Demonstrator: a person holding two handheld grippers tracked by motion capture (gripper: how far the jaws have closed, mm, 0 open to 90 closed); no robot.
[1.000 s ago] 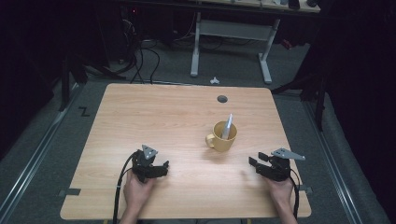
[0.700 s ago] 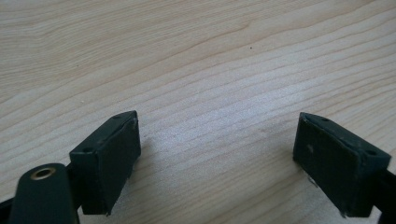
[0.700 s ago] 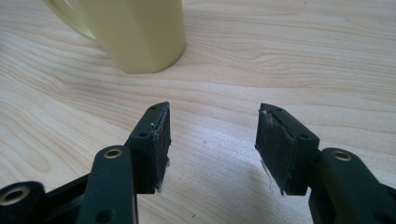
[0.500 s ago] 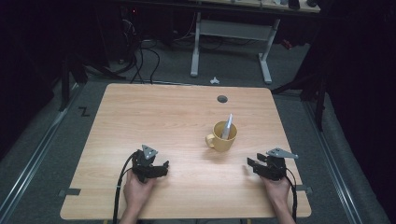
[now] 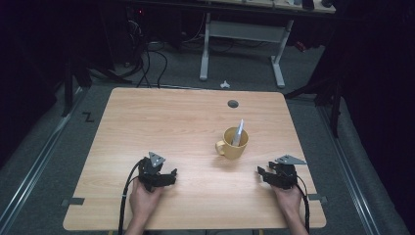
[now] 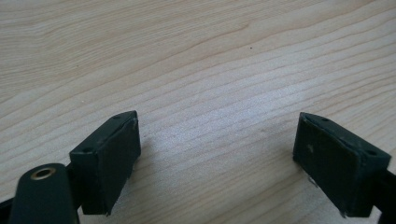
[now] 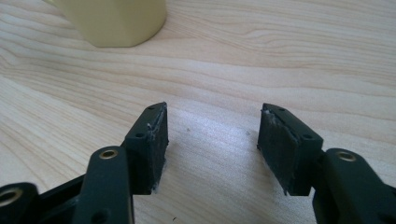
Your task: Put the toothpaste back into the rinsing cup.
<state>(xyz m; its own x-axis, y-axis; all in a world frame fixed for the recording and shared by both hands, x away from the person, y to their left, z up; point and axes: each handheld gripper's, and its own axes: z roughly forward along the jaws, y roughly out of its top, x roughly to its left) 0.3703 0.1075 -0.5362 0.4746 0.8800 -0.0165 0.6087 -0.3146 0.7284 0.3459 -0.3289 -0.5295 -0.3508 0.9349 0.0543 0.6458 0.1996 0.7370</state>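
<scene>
**Mug and blade upright mid-counter, both grippers empty**

High view. I see the yellow mug (image 5: pixel 234 143) standing upright a little right of the counter's (image 5: pixel 147 122) middle, handle turned toward my left. A pale, flat blade-like piece (image 5: pixel 238 132) leans in it, tip above the rim; I can't tell whether it is a knife or a spatula. My left hand-held gripper (image 5: pixel 169 177) rests near the front edge, well apart from the mug. My right hand-held gripper (image 5: pixel 262 172) sits near the front right, nearer to the mug and pointing toward it.

Left gripper view. Jaws spread wide, only bare wood grain between them. Released.

Right gripper view. Jaws parted about halfway and have just been opening further; nothing between them. The mug's base (image 7: pixel 114 21) shows at the top left, ahead of the jaws and apart from them.

Handling, my judgement. The mug looks ceramic: stiff, glazed and slippery, fairly heavy, breakable if tipped. I'd pinch the wall at the rim or take the handle. The blade looks light and thin and stands loose; grip it across its flat faces above the rim and lift straight up, or it may drag the mug over.
</scene>
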